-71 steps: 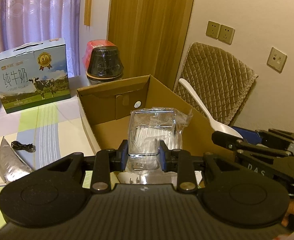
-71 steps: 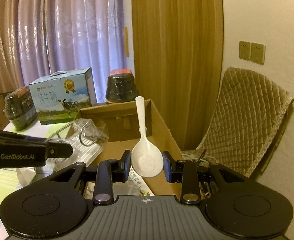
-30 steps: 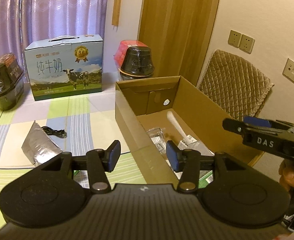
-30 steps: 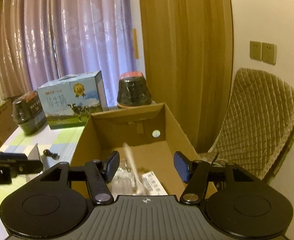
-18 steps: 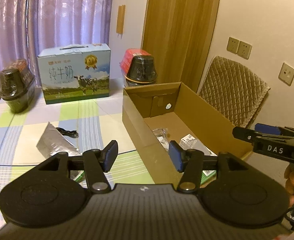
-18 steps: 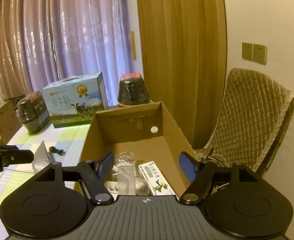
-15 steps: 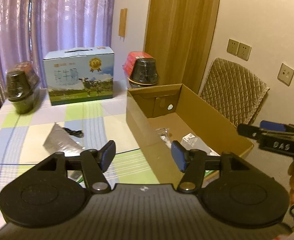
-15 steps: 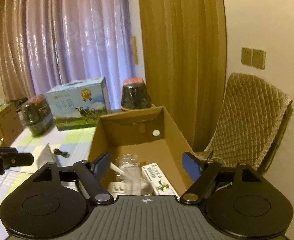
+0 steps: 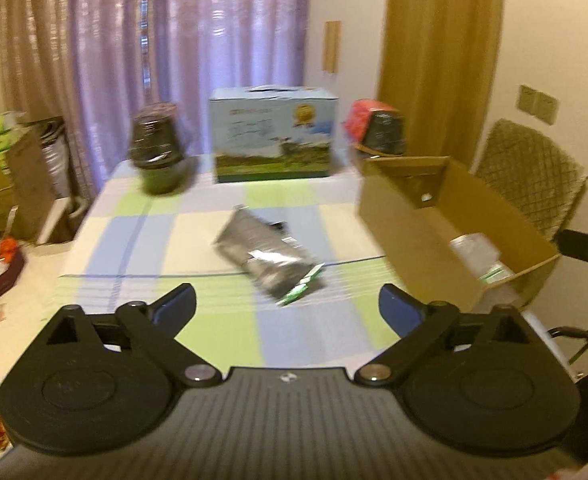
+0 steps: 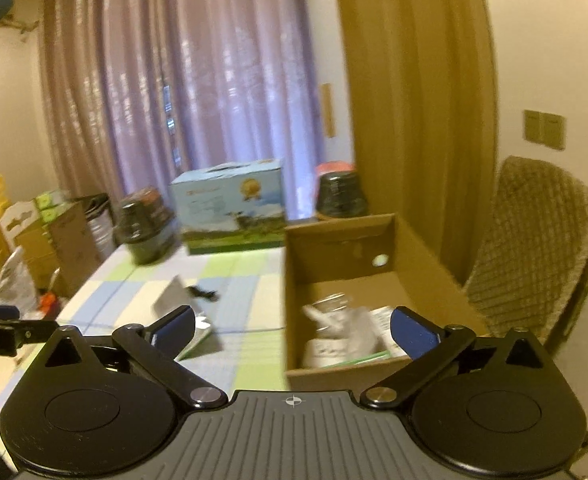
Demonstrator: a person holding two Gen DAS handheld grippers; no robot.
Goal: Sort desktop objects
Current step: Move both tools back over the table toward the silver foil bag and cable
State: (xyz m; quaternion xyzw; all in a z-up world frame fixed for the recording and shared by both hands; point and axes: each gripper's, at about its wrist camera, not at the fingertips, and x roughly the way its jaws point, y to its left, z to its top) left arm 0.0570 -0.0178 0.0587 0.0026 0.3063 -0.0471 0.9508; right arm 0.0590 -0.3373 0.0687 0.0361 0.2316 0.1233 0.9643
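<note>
Both grippers are matte black: a ribbed centre plate with a small white crosshair mark, round discs either side, silver pivot screws, angled link arms. Left gripper (image 9: 287, 307) and right gripper (image 10: 292, 330) have blue pads (image 9: 397, 312).

Shiny foil pouch (image 9: 267, 258) lies on smooth checked tablecloth (image 9: 141, 236) beside matt cardboard box (image 9: 422, 256).

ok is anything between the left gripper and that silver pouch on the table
Nothing visible: the left gripper is open, with only bare tablecloth between it and the silver pouch. The cardboard box stands off to the right.
</note>
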